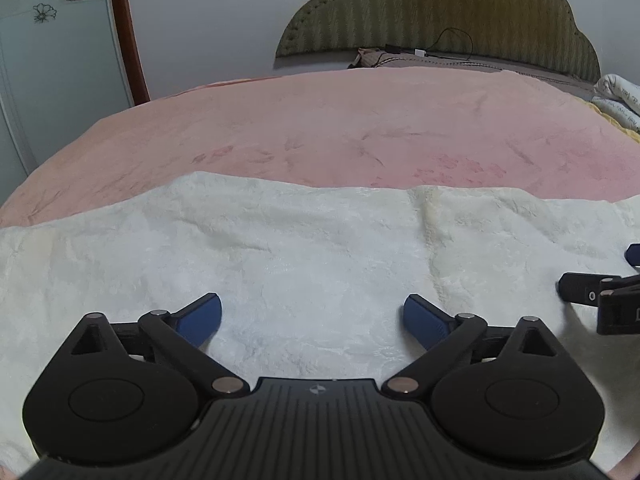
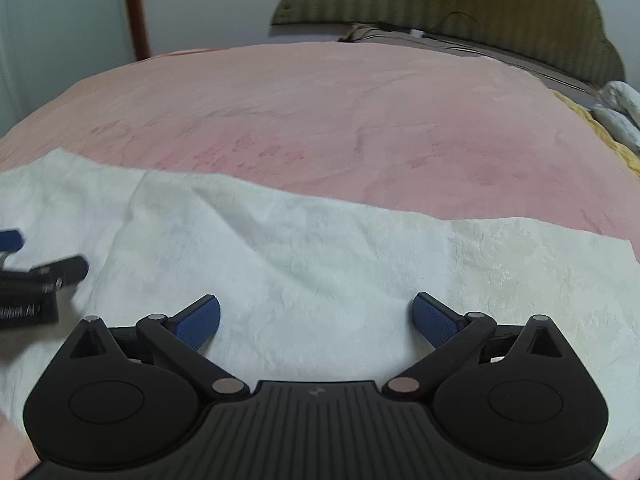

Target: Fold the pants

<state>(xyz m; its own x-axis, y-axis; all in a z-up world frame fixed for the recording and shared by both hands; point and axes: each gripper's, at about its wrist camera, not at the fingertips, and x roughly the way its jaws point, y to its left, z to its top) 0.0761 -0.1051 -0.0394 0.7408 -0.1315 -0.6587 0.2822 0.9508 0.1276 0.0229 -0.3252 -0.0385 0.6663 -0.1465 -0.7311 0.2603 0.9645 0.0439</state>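
Fluffy white pants (image 1: 280,240) lie spread flat across the near part of the pink bed; they also show in the right wrist view (image 2: 320,252). My left gripper (image 1: 312,316) hovers low over the fabric, open and empty, blue pads (image 1: 202,318) wide apart. My right gripper (image 2: 316,316) is open and empty above the pants further right. The right gripper shows at the right edge of the left wrist view (image 1: 608,296); the left gripper shows at the left edge of the right wrist view (image 2: 36,284). The near edge of the pants is hidden under the grippers.
A pink blanket (image 1: 340,128) covers the bed beyond the pants. An olive padded headboard (image 1: 440,8) with a cable and pillow stands at the back. Folded bedding (image 1: 620,100) lies at far right. A wardrobe door (image 1: 48,60) stands at left.
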